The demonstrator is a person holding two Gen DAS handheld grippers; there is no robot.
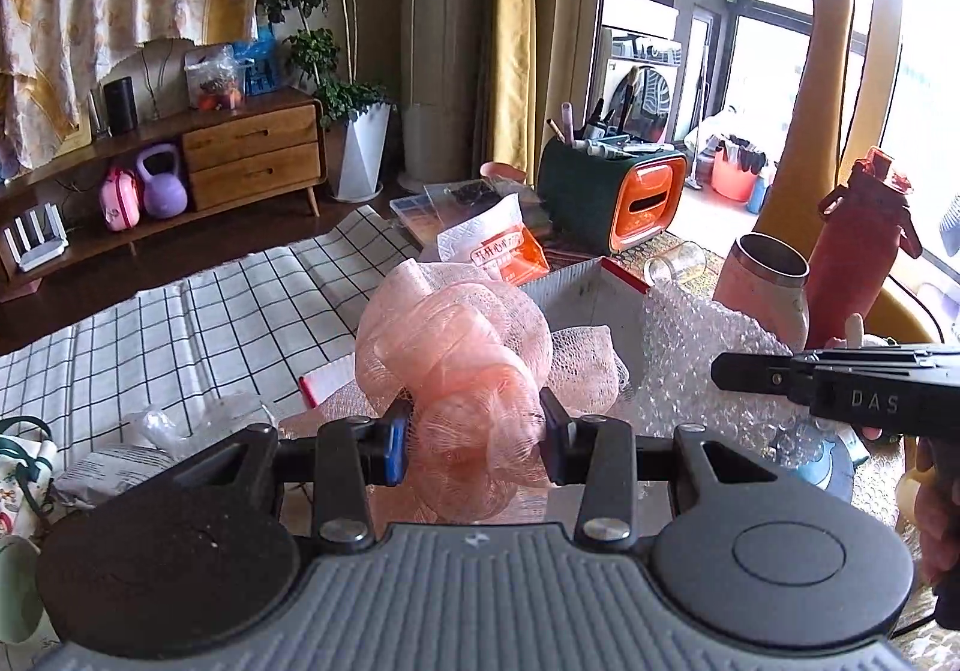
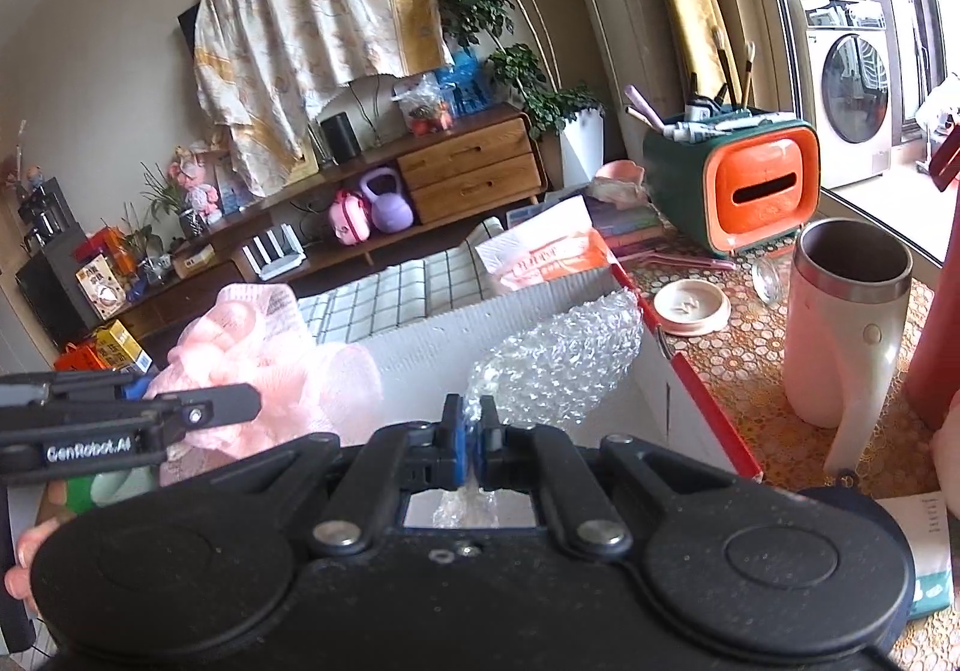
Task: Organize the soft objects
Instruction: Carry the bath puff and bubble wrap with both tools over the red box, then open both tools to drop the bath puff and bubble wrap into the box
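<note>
My left gripper (image 1: 474, 440) is shut on a pink mesh bath pouf (image 1: 450, 347) and holds it up over the near edge of a white cardboard box (image 1: 594, 287). My right gripper (image 2: 472, 434) is shut on a sheet of clear bubble wrap (image 2: 558, 365) that rises over the box's inside wall (image 2: 420, 335). The bubble wrap (image 1: 702, 353) also shows in the left wrist view, with the right gripper's body (image 1: 840, 377) beside it. The pouf (image 2: 252, 365) and the left gripper's body (image 2: 120, 419) show at the left of the right wrist view.
A white steel-rimmed mug (image 2: 846, 323), a red bottle (image 1: 852, 251), a green-and-orange organizer (image 2: 738, 185), an orange-and-white packet (image 2: 546, 251), a small white dish (image 2: 690, 305) and a lying glass jar (image 1: 678, 263) stand around the box. A checked cloth (image 1: 180, 335) lies at left.
</note>
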